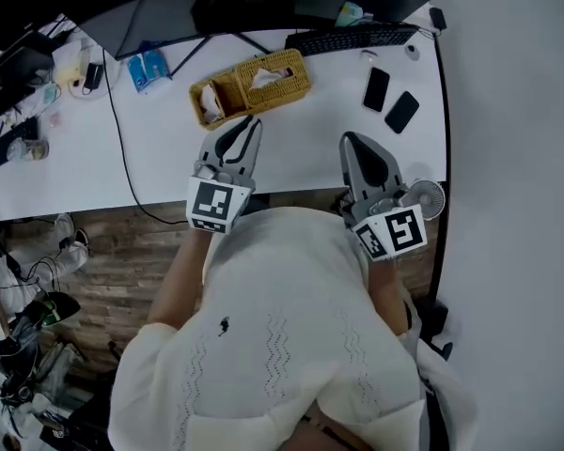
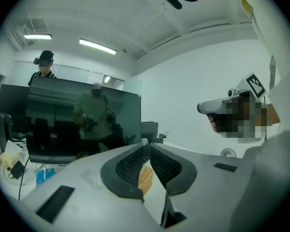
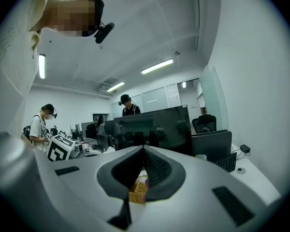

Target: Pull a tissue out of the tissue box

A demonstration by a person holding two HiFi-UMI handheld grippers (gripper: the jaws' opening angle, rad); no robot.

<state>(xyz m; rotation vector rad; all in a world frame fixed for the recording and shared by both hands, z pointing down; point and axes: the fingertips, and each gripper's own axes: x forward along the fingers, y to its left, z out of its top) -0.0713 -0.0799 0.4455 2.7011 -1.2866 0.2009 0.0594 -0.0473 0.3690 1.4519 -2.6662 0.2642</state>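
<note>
A woven wicker tissue box (image 1: 284,85) lies on the white desk (image 1: 291,148), with a white tissue (image 1: 269,76) poking out of its top slot. My left gripper (image 1: 248,126) hovers just in front of the box, shut and empty. My right gripper (image 1: 352,142) is further right near the desk's front edge, also shut with nothing in it. In the left gripper view the jaws (image 2: 148,147) meet at the tips and a strip of the wicker box (image 2: 145,179) shows below them. The right gripper view shows its jaws (image 3: 144,150) closed, with the box (image 3: 139,188) seen under them.
A keyboard (image 1: 352,38) and a dark monitor (image 1: 263,3) stand behind the box. Two phones (image 1: 376,89) (image 1: 401,112) lie to the right, and a small fan (image 1: 423,198) sits at the desk corner. A black cable (image 1: 122,148) crosses the left side. Other people stand beyond the monitors.
</note>
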